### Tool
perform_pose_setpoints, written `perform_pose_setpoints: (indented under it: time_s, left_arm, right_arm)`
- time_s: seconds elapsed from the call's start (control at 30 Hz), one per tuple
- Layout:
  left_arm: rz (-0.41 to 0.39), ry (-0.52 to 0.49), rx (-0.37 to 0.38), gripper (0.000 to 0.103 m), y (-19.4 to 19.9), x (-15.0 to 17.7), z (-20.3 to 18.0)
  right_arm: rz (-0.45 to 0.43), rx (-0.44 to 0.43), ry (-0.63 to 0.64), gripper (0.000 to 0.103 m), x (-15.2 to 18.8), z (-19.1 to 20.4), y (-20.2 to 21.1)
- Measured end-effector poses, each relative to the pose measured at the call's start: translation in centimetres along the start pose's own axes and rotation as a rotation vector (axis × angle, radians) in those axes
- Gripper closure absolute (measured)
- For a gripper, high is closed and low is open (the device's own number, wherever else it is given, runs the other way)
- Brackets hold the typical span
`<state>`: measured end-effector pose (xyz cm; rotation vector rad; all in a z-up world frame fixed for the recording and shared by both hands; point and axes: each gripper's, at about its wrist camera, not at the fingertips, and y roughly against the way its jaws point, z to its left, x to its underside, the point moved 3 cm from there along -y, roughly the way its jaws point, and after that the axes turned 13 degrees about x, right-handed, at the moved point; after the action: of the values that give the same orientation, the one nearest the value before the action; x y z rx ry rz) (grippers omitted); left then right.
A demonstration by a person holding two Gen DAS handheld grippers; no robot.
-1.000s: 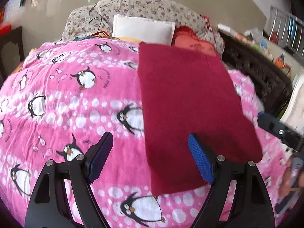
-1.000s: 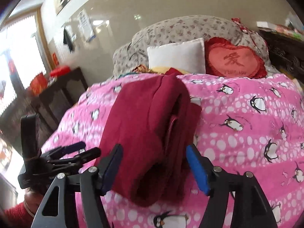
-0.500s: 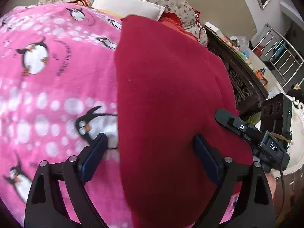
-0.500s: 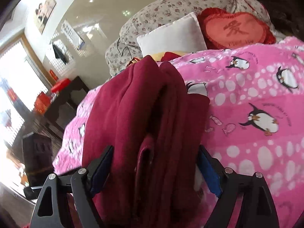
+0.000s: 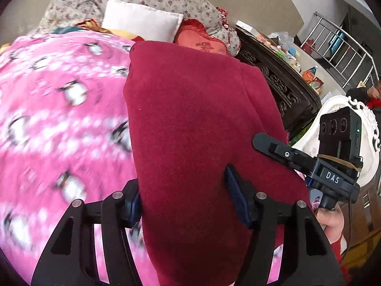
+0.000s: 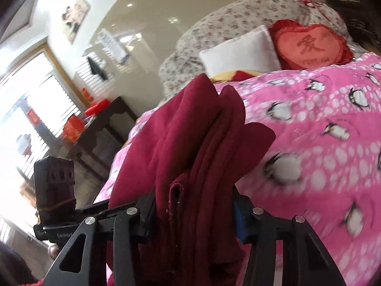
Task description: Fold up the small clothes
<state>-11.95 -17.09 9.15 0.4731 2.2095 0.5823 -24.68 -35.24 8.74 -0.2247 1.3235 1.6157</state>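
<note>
A dark red garment (image 5: 195, 119), folded into a long strip, lies on a pink penguin blanket (image 5: 59, 119). Its near end rises between the fingers of my left gripper (image 5: 184, 201). Those jaws are closing, with both blue pads against the cloth. In the right wrist view the same garment (image 6: 190, 131) shows its stacked folded edges. My right gripper (image 6: 193, 205) has that stack filling its gap, and its jaws are closing with the pads pressed into the layers. Each gripper's black body shows in the other's view, at the right (image 5: 333, 178) and at the left (image 6: 54, 186).
A white pillow (image 5: 140, 20) and a red heart cushion (image 6: 309, 45) lie at the head of the bed. Dark carved furniture (image 5: 285, 90) with clutter runs along the right side. A dark side table (image 6: 100, 128) stands at the left. A white chair (image 5: 345, 109) is near.
Both grippers pushed forward over the garment's near end, and their jaws narrowed onto it. The near end of the cloth now rises off the blanket.
</note>
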Motion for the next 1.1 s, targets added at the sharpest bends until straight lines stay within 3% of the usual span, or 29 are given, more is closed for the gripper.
perform_pose_setpoints:
  time_s: [0.17, 0.3, 0.4, 0.5, 0.57, 0.63, 0.67, 0.73, 0.83, 0.9, 0.97, 1.1]
  left_arm:
    - [0.031, 0.048, -0.101, 0.041, 2.5, 5.7, 0.9]
    - [0.093, 0.062, -0.199, 0.036, 0.7, 8.8, 3.2]
    - [0.058, 0.042, -0.229, 0.033, 1.7, 8.9, 2.6]
    - [0.031, 0.0, -0.289, 0.033, 3.1, 8.4, 1.6]
    - [-0.023, -0.035, -0.33, 0.033, 4.1, 7.8, 0.8]
    - [-0.047, -0.049, -0.34, 0.033, 4.4, 7.7, 0.2]
    - [-0.045, -0.05, -0.342, 0.033, 4.2, 7.7, 0.5]
    - [-0.025, -0.047, -0.368, 0.033, 3.3, 7.9, 1.2]
    - [0.003, -0.038, -0.374, 0.033, 1.7, 8.3, 2.1]
    - [0.005, -0.023, -0.365, 0.032, 0.9, 8.4, 2.4]
    - [0.002, -0.028, -0.37, 0.03, 0.8, 8.4, 2.3]
    - [-0.005, -0.034, -0.375, 0.03, 1.2, 8.5, 2.0]
  right_arm:
    - [0.087, -0.016, 0.04, 0.052, 4.7, 2.8, -0.9]
    - [0.204, 0.114, 0.134, 0.045, 7.8, 2.9, -4.2]
    - [0.145, 0.121, 0.147, 0.045, 7.4, 2.9, -1.5]
    - [0.007, 0.177, 0.208, 0.045, 5.4, 4.0, 2.3]
    - [-0.035, 0.144, 0.206, 0.045, 4.4, 4.9, 3.1]
    - [-0.017, 0.081, 0.234, 0.047, 3.5, 6.0, 1.6]
    - [0.002, 0.077, 0.251, 0.053, 3.5, 6.4, 0.5]
    - [0.045, 0.117, 0.29, 0.063, 3.4, 6.7, -2.6]
    - [0.066, 0.266, 0.358, 0.068, 3.4, 5.5, -6.4]
    - [0.107, 0.265, 0.331, 0.068, 3.5, 4.2, -8.2]
    - [0.098, 0.23, 0.304, 0.068, 3.5, 2.8, -7.3]
    - [0.069, 0.189, 0.29, 0.068, 4.4, 3.9, -1.8]
